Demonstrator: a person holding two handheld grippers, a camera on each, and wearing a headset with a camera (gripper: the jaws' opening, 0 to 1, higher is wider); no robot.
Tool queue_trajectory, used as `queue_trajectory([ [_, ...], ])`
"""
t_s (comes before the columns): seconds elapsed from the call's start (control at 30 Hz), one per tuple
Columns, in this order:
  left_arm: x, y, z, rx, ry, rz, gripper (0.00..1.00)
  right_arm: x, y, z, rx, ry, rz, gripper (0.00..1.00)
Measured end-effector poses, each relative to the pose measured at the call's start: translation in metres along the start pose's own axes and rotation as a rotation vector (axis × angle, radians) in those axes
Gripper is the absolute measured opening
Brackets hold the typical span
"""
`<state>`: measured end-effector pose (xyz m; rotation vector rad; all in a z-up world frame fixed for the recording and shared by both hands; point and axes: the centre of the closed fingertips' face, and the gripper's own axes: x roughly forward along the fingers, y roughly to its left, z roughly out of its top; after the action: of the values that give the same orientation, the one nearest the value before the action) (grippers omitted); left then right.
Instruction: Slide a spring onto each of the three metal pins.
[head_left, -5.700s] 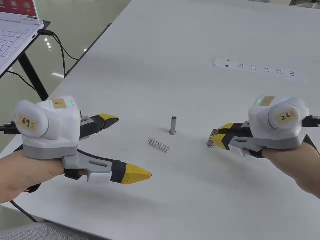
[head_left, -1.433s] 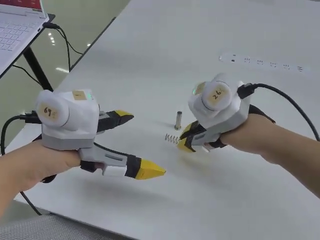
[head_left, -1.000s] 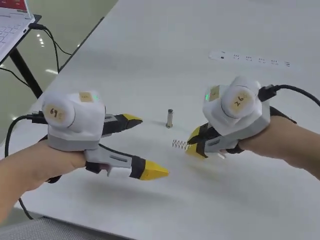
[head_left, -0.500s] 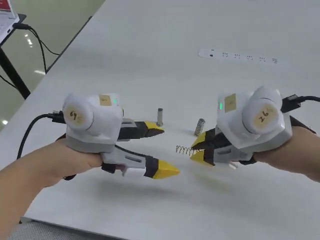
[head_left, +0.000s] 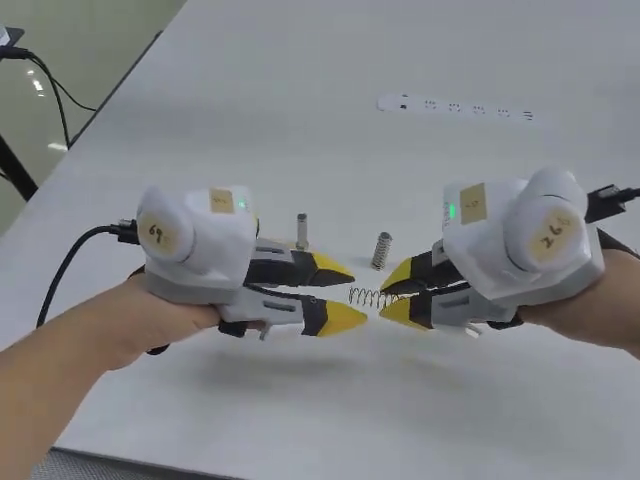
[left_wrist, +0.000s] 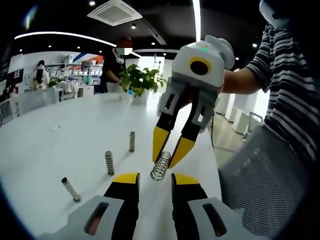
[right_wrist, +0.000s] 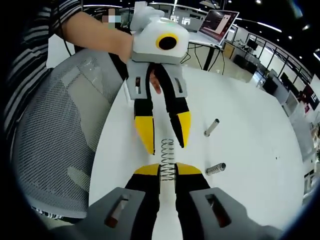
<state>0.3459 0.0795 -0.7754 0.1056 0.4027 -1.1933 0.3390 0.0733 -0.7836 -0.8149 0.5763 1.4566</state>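
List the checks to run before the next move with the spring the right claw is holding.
1. Right claw shut on the thin coiled wire spring: ok.
2. Left claw open, its jaws either side of the spring's free end: ok.
3. Spring straight, coils not bent: ok.
4. Short bare grey metal pin upright on the white table, nothing touching it: ok.
5. Nearer spring-covered pin and farther spring-covered pin both upright: ok.
6. Spring lined up over the bare pin: not ok; it lies level, off to one side of the pin.
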Motion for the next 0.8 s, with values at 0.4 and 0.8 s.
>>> queue_trajectory([
  [0.4, 0.0033, -0.0091, 0.0052, 0.006, -0.016, -0.032, 0.07, -0.0006, 0.0018, 0.0016, -0.004, -0.014, -0.008, 0.07],
  [0.8, 0.0012, -0.0102, 0.0042, 0.017, -0.016, -0.04, 0.03, 0.0007, 0.0048, 0.0029, -0.009, -0.025, 0.002, 0.07],
])
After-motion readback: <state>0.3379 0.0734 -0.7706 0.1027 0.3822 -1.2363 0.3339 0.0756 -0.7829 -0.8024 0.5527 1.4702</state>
